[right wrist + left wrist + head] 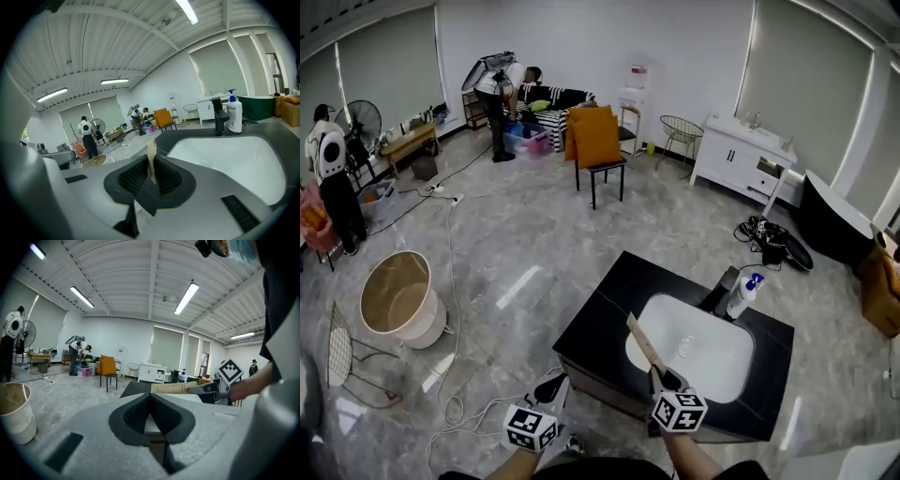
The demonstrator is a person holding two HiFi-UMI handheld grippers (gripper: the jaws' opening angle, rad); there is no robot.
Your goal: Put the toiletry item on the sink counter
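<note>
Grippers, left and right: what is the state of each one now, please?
Left gripper: shut, nothing between the jaws.
Right gripper: shut on the flat tan package.

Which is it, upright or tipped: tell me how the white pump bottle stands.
Upright: the white plastic pump bottle stands on its base beside the black faucet.

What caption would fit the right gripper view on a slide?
Right gripper shut on a thin tan packet, seen edge-on, facing the white sink; a pump bottle stands beside the black faucet.
</note>
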